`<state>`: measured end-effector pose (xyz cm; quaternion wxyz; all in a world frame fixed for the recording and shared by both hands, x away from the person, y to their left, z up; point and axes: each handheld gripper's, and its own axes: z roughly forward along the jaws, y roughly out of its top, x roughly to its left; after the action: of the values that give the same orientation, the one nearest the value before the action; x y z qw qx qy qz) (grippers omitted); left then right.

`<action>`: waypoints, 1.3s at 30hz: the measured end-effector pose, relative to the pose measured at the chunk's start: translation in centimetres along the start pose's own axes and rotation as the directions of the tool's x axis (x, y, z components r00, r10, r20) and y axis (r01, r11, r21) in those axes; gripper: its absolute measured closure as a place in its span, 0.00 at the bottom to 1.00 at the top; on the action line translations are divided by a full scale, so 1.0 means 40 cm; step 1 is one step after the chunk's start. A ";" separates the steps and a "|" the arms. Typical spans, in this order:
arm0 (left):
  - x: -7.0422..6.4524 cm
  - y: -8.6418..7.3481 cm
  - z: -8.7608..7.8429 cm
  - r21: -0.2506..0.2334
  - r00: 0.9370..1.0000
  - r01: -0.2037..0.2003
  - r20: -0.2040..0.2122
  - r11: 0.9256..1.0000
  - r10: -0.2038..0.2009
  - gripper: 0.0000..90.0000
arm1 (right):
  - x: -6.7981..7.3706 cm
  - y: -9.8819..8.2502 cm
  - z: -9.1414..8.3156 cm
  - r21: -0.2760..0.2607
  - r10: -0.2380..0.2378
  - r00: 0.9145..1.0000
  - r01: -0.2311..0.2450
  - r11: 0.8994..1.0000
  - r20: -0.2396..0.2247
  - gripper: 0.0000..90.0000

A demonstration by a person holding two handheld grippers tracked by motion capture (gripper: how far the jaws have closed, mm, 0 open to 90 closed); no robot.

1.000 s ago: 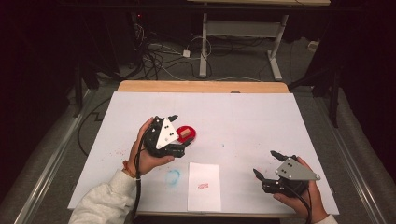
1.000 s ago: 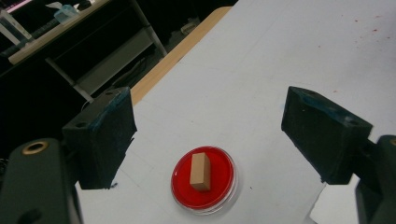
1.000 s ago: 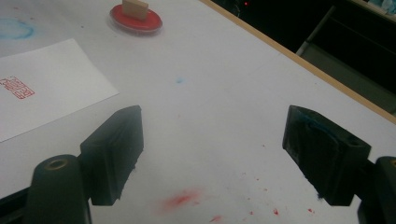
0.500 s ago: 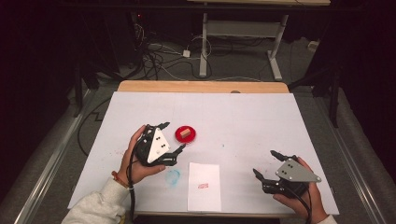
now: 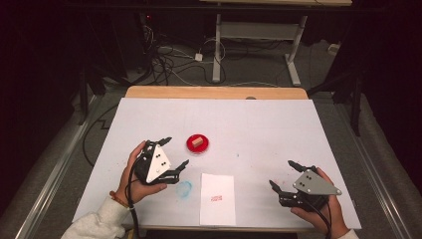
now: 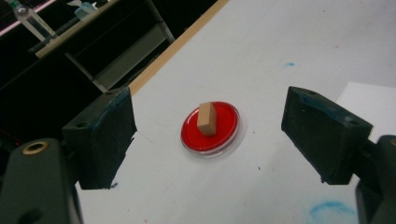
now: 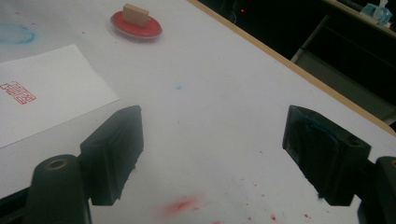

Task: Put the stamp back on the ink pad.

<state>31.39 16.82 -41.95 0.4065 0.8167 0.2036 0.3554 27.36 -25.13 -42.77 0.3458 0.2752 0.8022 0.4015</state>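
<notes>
A small tan wooden stamp block (image 5: 197, 141) (image 6: 206, 118) (image 7: 135, 14) stands on a round red ink pad (image 5: 198, 145) (image 6: 210, 130) (image 7: 136, 25) near the middle of the white table. My left gripper (image 5: 174, 152) (image 6: 208, 135) hovers just left of the pad, open, with nothing between its jaws. A white sheet (image 5: 217, 198) (image 7: 42, 93) with a red stamp mark (image 5: 216, 198) (image 7: 17, 92) lies at the front edge. At the front right my right gripper (image 5: 283, 174) (image 7: 212, 149) rests open and empty over bare table.
A blue smudge (image 5: 184, 189) (image 6: 329, 210) marks the table beside the sheet, and red specks (image 7: 182, 204) lie under the right gripper. The table's wooden far edge (image 5: 214, 92) borders a dark floor with cables and a desk frame (image 5: 259, 35).
My left gripper has drawn back to the left and down from the red pad, leaving the stamp block standing on it. The right gripper has stayed put.
</notes>
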 end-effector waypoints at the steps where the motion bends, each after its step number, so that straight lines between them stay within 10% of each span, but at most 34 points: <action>1: -0.001 -0.005 0.000 0.005 1.000 0.002 -0.002 1.000 -0.002 0.19 | 0.000 -0.001 0.000 0.000 0.001 1.000 -0.001 1.000 0.000 0.23; 39: -0.006 -0.189 -0.060 0.184 0.995 0.079 0.047 0.980 -0.089 0.19 | -0.011 -0.022 0.002 0.028 0.016 1.000 -0.017 0.999 0.026 0.23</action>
<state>29.11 22.36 -47.14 0.3500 0.8506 0.2583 0.2955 27.55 -25.87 -43.39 0.3487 0.2917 0.8010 0.3896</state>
